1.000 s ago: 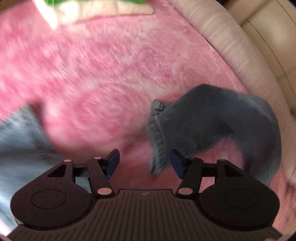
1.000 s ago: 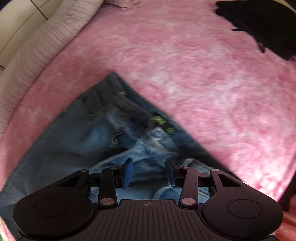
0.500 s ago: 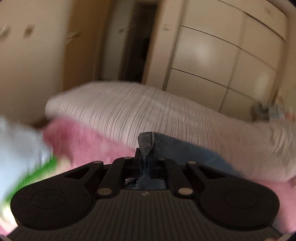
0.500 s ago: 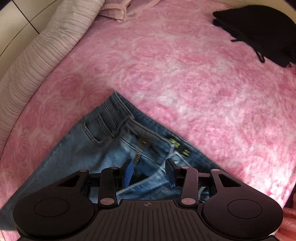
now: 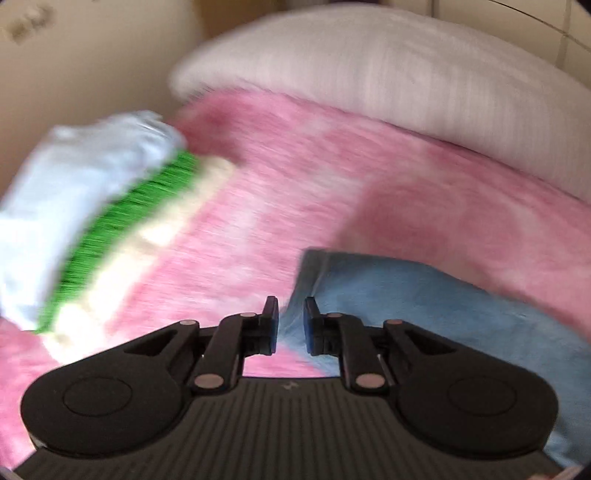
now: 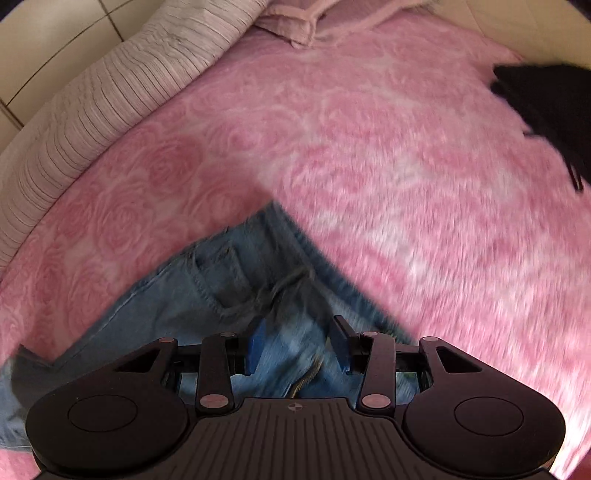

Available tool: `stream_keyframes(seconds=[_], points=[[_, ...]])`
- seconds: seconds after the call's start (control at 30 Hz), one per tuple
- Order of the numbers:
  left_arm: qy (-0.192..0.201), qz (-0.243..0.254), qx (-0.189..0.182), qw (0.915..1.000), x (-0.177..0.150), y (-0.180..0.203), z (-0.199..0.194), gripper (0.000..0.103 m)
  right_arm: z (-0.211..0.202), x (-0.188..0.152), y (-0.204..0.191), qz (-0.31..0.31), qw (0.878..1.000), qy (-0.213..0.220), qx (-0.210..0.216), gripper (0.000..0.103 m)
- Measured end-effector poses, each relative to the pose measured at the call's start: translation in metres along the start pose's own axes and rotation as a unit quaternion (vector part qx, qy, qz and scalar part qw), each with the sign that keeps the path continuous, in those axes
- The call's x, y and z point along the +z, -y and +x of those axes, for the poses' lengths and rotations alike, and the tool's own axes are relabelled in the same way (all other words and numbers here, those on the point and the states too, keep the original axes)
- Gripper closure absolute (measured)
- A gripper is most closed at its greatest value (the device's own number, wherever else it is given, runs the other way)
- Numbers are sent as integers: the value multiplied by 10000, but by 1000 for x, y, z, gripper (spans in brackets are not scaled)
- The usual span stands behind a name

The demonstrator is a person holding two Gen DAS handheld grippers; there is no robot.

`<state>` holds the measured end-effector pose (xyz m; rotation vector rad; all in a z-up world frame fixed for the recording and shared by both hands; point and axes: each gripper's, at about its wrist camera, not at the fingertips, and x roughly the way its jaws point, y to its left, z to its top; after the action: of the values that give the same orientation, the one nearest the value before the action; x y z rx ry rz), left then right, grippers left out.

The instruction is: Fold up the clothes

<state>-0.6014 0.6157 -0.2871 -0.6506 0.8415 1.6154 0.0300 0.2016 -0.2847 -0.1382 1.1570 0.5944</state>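
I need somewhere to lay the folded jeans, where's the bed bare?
Bare blanket runs from the jeans to the striped pillow and black garment. The folded stack crowds the left gripper's side.

You're over a bed with a pink blanket (image 6: 369, 147); a striped pillow (image 6: 92, 99) lies along its edge, cream panelled wall (image 6: 55, 33) behind

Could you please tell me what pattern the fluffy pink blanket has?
The fluffy pink blanket has an embossed rose pattern, clearest in the right wrist view.
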Motion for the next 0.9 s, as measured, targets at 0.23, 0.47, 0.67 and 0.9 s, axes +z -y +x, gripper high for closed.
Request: stream_keyframes(seconds=[0.23,0.47,0.67,0.9], points=[[135,-162,276,9994,-13,-4,-57,90,54,47,7,-608,9969,-101,487,59],[-409,-322,-303,9982,-70,40,-99,90,112,79,5,-1139,9855,-443,1175,94],[-564,-438,-704,9950,-105,68,-125,90,63,96,11,-1333,9782,767,1393,103],[-956,-233,-1188,9880,-147,119,-132,90,114,116,64,-387,9984,186,362,93]])
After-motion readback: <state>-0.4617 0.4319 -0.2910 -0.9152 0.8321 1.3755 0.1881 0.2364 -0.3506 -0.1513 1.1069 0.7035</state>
